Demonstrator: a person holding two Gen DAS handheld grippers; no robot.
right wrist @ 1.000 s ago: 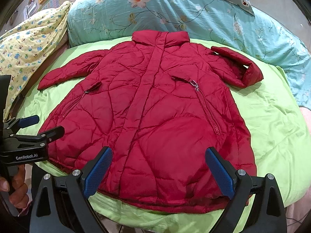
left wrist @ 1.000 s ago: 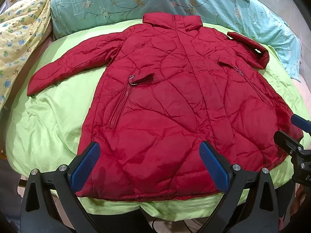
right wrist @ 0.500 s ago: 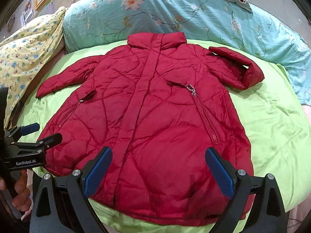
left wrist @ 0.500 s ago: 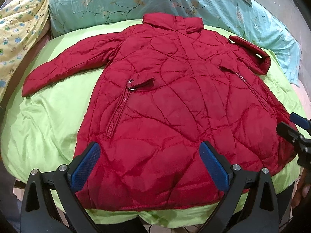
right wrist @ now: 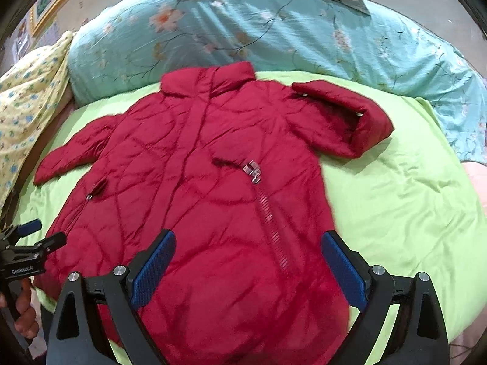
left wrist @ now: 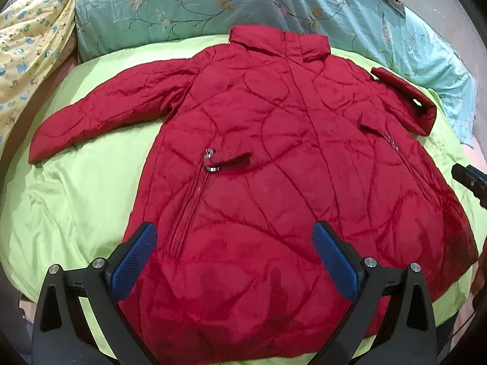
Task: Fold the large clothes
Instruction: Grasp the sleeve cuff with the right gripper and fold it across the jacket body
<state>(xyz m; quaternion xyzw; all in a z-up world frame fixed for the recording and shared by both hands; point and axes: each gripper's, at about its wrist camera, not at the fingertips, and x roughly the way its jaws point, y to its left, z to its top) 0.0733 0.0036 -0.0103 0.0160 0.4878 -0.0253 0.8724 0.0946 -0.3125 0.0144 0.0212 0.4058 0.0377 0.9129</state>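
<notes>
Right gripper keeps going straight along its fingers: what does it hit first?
Most likely the red jacket: the open right gripper frames its lower front near the pocket zipper. Depth is unclear.

Even indoor light, soft shadows; fisheye bends dark-vignetted edges, and the right wrist view is motion-blurred

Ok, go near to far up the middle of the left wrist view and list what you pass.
Left hand-held gripper, open → red quilted coat lying flat → coat collar → green sheet → teal floral quilt.
</notes>
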